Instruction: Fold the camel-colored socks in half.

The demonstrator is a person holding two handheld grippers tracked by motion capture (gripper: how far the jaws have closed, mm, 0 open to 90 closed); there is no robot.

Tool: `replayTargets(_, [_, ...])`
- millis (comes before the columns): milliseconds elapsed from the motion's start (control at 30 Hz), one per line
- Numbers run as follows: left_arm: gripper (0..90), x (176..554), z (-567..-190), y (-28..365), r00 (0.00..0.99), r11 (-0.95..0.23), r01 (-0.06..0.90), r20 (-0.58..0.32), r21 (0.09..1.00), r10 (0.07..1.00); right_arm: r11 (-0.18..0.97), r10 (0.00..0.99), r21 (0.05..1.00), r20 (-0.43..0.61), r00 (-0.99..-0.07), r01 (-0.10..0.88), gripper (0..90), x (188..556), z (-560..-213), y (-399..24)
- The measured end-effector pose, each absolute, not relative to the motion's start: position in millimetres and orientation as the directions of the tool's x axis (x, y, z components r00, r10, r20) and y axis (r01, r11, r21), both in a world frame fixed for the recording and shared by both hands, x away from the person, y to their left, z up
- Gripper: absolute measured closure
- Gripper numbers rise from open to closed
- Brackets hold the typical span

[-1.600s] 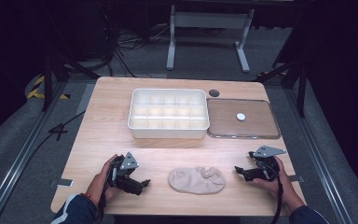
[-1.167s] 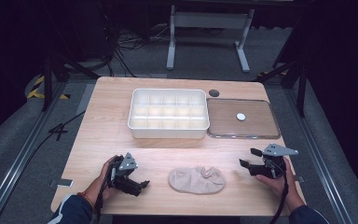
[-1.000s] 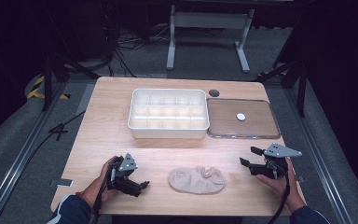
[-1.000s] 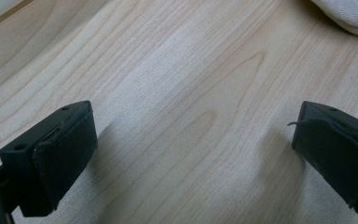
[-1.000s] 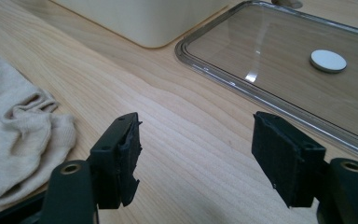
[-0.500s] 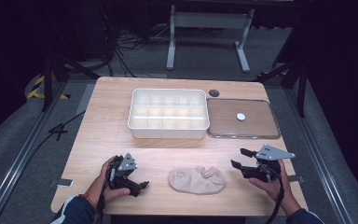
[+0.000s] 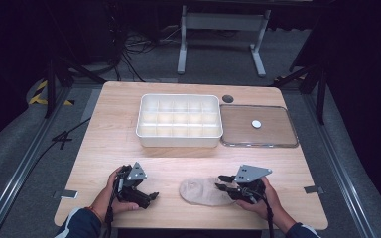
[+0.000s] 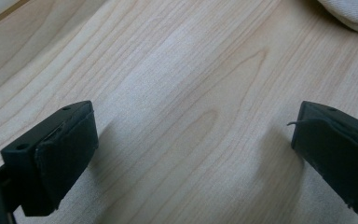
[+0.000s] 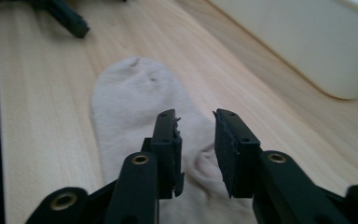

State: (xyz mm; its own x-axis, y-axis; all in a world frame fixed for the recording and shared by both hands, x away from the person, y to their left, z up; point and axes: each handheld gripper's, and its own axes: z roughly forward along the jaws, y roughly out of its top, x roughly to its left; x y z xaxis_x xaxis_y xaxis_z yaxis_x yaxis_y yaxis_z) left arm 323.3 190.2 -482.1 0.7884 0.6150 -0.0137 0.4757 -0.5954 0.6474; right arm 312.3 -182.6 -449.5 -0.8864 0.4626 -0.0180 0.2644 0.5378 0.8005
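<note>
Fingers, left gripper [image 7: 146, 194]: spread wide over bare pale wooden table [image 7: 109, 134], idle; beige fabric sock [image 7: 203, 191]: flat near front edge, centre; right gripper [image 9: 195, 135]: jaws just closing over sock's near end, fabric between pads [image 9: 170, 140], unpinched; advised: lower, gather fold, clamp.

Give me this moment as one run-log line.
right gripper: over sock, jaws just closing, not yet pinching | left gripper: open over bare table | box: untouched
</note>
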Motion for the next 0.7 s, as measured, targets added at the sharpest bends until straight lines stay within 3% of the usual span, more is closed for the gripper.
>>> replayTargets(133, [12.8,326,-479,191,0.775,-0.579,0.480,-0.009,0.659,0.632,0.583,0.412,0.775,-0.024,-0.911,0.243,76.2,311,-459,-162])
replayTargets(300, [27.6,327,-474,181,0.781,-0.552,0.495,-0.065,0.671,0.621,0.641,0.377,0.730,-0.030,-0.926,0.237,80.8,310,-473,-149])
replayTargets(700, [32.2,332,-465,125,0.802,-0.494,0.490,-0.150,0.718,0.578,0.649,0.359,0.728,-0.040,-0.933,0.219,82.9,311,-476,-147])
